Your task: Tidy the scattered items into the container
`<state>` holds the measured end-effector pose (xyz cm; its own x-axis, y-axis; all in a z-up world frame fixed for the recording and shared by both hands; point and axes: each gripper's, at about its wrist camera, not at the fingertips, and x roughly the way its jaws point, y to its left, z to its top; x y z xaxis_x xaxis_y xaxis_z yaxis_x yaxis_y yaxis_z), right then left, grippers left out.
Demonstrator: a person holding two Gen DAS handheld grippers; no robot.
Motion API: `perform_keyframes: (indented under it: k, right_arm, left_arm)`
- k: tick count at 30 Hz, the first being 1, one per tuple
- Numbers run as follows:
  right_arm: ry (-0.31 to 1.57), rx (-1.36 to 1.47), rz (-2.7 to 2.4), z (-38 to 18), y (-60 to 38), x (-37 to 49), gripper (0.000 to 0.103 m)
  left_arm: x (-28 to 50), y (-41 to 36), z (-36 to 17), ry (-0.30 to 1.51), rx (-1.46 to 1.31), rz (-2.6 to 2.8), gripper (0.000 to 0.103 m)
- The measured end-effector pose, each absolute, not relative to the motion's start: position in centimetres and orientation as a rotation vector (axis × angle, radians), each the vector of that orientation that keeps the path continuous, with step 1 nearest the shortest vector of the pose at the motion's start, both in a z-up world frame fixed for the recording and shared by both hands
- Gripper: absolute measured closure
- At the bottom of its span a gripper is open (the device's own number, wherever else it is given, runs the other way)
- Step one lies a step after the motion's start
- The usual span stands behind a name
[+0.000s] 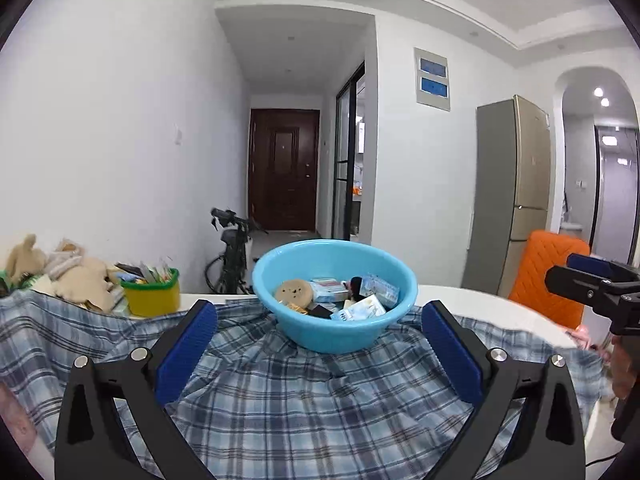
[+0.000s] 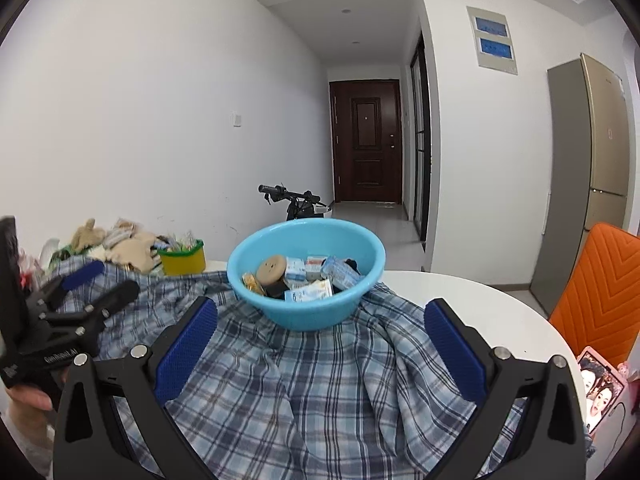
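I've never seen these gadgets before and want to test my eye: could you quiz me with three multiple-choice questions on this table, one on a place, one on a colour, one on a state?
1. Where does the basin sit?
A. on the plaid cloth
B. on the orange chair
C. on the floor

2. What colour is the small tub beside the plush toys?
A. red
B. yellow with a green rim
C. white

3. How are the two grippers?
A. both clamped on boxes
B. one open, one shut
C. both open, empty

Answers: 1 A, cloth bunches around its base. 2 B, plain in both views. 3 C, the left gripper and right gripper show wide gaps holding nothing.
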<state>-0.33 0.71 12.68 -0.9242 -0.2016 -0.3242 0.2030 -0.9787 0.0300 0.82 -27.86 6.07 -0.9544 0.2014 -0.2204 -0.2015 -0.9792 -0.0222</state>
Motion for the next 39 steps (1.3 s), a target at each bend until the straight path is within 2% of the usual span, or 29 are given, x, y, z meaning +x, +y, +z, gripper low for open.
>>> perform_keyframes:
  k: [7, 14, 28, 35, 39]
  right_arm:
    - [-0.047, 0.407, -2.860, 9.7, 0.9, 0.6, 0.000]
    - [0.087, 0.311, -2.871, 6.1, -1.2, 1.7, 0.000]
    - [0.148, 0.205, -2.920, 1.3, -1.9, 2.2, 0.000]
    - [0.168, 0.344, -2.916, 0.6, -2.2, 0.5, 0.000]
    - [0.071, 0.424, -2.909, 0.2, -0.9, -0.5, 0.000]
  left_arm:
    - [2.5, -27.3, 1.9, 0.040, -0.365, 2.941, 0.000]
    - [3.0, -26.7, -1.9, 0.018, -0.366, 2.949, 0.000]
    - [2.5, -26.3, -5.2, 0.008, -0.390, 2.973, 0.000]
    - [1.7, -26.7, -5.6, -0.022, -0.446, 2.991, 0.000]
    - [1.8, -26.2, -5.6, 0.013, -0.429, 2.974, 0.000]
